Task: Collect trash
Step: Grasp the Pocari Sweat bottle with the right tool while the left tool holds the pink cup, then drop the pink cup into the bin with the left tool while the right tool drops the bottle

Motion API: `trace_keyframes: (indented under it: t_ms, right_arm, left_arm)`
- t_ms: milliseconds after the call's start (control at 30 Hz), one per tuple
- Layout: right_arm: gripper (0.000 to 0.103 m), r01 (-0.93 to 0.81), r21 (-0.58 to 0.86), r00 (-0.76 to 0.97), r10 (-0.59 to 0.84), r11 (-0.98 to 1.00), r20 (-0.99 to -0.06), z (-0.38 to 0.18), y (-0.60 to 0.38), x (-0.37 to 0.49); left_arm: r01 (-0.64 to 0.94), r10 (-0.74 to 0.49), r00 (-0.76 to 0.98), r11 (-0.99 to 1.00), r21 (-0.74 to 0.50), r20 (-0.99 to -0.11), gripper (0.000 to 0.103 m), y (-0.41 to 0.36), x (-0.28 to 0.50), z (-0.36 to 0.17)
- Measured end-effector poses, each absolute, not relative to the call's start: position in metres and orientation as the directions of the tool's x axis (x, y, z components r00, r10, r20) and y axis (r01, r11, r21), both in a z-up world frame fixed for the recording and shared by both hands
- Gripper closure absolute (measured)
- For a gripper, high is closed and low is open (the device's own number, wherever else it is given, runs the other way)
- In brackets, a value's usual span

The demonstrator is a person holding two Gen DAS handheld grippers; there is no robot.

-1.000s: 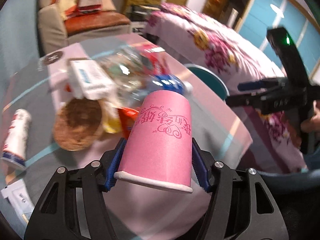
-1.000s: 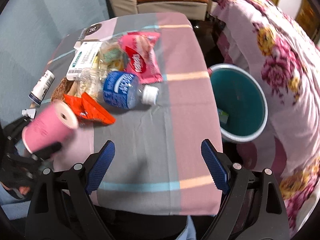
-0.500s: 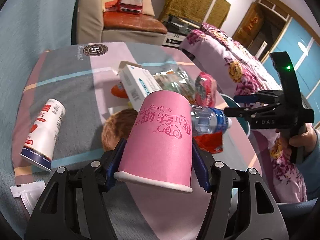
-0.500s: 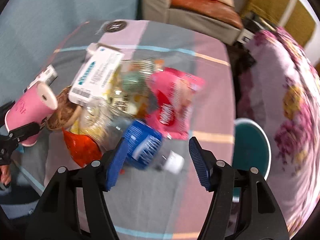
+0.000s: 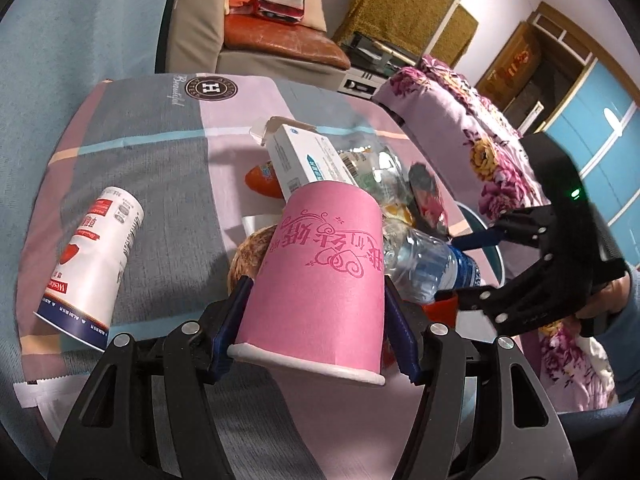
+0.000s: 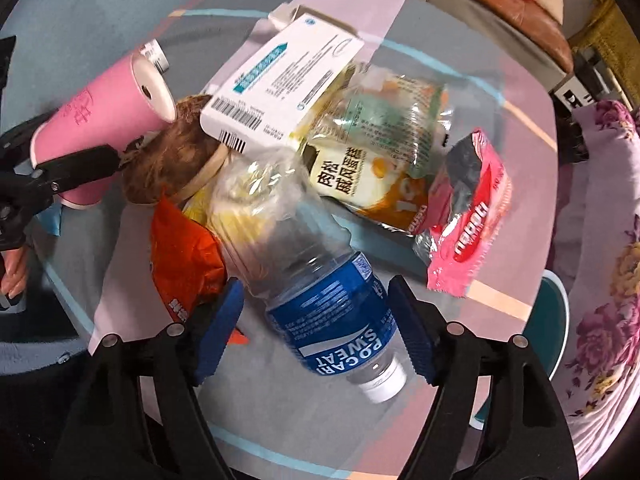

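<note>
I am keeping the left gripper clenched on the pink paper cup, its pads pressing both sides, above the table edge. My right gripper is pointing down and its jaws are opening around the plastic bottle, which is lying on the tablecloth among wrappers, not yet pinched.

this is a lived-in home, a bedroom and sitting room in one. there's a bed under a purple floral cover, a beige armchair with a brown leather cushion, and blue sliding doors off to the side. up close, a bench in a checked pink and grey cloth, and a teal bin on the floor beside it.
</note>
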State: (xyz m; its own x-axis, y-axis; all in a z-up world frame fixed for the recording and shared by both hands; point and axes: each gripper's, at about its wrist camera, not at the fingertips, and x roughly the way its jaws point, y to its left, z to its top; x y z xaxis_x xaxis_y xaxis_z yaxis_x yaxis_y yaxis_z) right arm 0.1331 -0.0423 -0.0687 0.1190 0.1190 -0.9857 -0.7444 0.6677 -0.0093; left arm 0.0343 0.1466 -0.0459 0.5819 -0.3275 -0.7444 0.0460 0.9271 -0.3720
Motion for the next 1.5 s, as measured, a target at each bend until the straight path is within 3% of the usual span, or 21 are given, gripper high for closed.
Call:
trace_keyframes:
  t_ms: [333,800,1133,1500]
  right_arm:
    - [0.029,-0.664,0.077,0.103,0.193,0.744,-0.976,-0.076,-0.044,0.140]
    - [0.029,-0.497,0.214,0.224,0.363,0.841,-0.904,-0.018,-0.112,0.132]
    - [0.029,-0.308,0.312,0.364,0.414,0.899,-0.834,0.007,-0.214,0.131]
    - [0.029,-0.030,0.345,0.516,0.310,0.938,-0.798,-0.001,-0.349,0.134]
  left_arm:
    - [0.007,-0.319,0.596,0.920,-0.392,-0.737,0.039,0.160,0.031,-0.045]
    - [0.081,-0.318,0.617,0.935,-0.344,-0.720,0.039,0.122,0.033,-0.016]
    - [0.188,-0.359,0.587,0.932,-0.309,-0.726,0.039,0.051,0.054,0.003]
    - [0.354,-0.429,0.496,0.894,-0.276,-0.755,0.039,-0.070,0.108,0.002]
